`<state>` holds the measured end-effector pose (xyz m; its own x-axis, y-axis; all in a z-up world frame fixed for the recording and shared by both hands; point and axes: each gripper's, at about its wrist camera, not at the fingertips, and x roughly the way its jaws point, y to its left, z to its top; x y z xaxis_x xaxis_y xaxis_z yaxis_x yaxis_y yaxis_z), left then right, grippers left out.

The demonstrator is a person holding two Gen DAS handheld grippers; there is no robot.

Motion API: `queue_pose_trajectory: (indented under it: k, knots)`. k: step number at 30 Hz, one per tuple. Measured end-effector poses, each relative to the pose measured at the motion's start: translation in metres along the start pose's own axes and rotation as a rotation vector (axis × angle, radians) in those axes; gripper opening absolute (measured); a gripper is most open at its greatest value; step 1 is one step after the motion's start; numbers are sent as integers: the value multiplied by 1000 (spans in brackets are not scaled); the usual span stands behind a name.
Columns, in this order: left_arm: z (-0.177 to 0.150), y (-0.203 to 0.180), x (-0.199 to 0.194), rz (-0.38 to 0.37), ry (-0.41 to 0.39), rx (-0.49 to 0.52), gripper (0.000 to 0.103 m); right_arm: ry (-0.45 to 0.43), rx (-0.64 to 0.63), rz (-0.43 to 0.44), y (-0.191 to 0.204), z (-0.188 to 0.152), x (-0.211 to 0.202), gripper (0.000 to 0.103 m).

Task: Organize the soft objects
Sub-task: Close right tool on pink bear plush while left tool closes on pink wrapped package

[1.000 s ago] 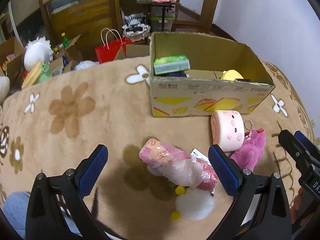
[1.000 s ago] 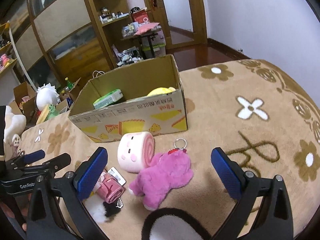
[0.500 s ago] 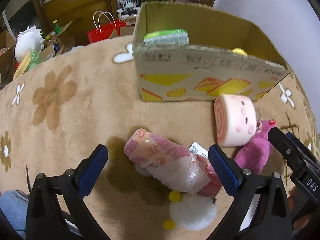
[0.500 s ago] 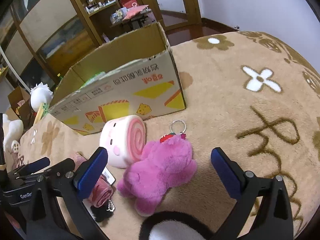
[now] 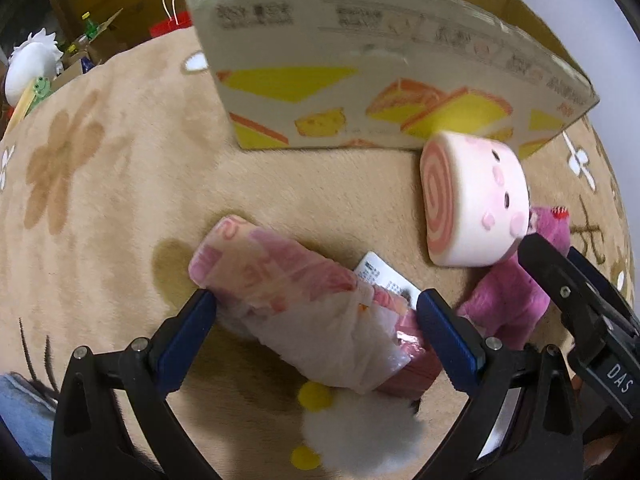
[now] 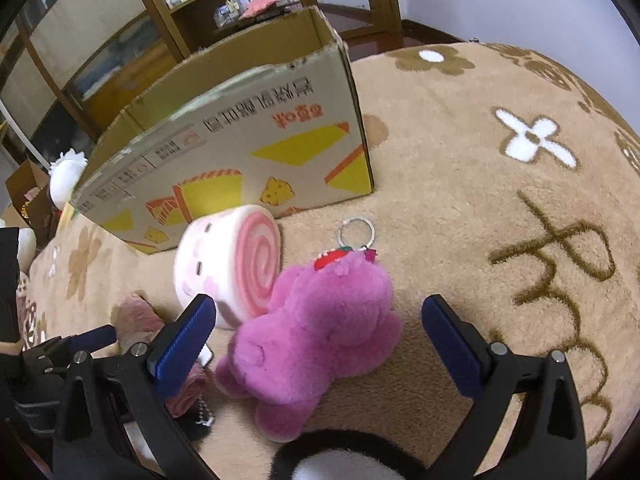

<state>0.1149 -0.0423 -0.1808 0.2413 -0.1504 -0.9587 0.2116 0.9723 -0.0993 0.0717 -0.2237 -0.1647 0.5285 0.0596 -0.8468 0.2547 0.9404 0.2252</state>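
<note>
**Both grippers spread over soft items beside the carton**

The left gripper [image 5: 316, 316] is seen with its blue pads set wide, one on each side of a pink wrapped bundle [image 5: 304, 304] lying on the tan flowered blanket [image 5: 100, 200]. Whether the pads press the bundle cannot be told, though they sit just beside its wrapping. The bundle's long axis runs diagonally, its far end pointing up and left toward the cardboard box [image 5: 360, 80], its near end down and right, where loose clear plastic is gathered. A white paper tag [image 5: 386, 278] is tucked behind it, and a white fluffy toy with yellow spots [image 5: 360, 436] lies just below. These details are shown by the left wrist view alone; in the right wrist view only a pink scrap of the bundle [image 6: 138, 316] is glimpsed behind the left tool.

The right gripper [image 6: 320, 344] is held wide open around a purple plush [image 6: 320, 340], with clear gaps to both pads. The plush lies with its key ring [image 6: 356, 232] pointing toward the box and its feet toward the camera. A pink swirl-roll plush [image 6: 236, 264] touches it on the left, resting just in front of the box wall; its spiral end is faced toward the right camera, its face toward the left one.
</note>
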Motion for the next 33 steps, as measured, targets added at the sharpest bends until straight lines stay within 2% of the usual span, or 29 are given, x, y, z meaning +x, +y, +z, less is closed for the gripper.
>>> queue_pose_trajectory:
  k: [6,8,13,18,26,29,31,33]
  knots:
    - [1,-3,7,14,-4,0,98,38,13,2,-3,-3,11,102]
    - [1,-3,11,25,-3,-9,92,42,12,-2,-5,-4,13,98]
    - [-1,4,11,-1,-12,-41,84,44,-16,9,-1,-5,13,88]
    - [-3,8,4,1,-35,-36,78,58,-12,21,2,-8,13,89]
    - [-7,11,-8,18,-64,-38,74,71,-24,21,2,-12,11,89]
    - [-4,8,-15,22,-80,-37,70,73,-34,18,4,-14,11,87]
    - [-2,6,-18,16,-88,-36,68,75,-45,20,5,-16,11,82]
    - [-1,6,-20,-1,-89,-39,60,72,-50,24,5,-17,10,79]
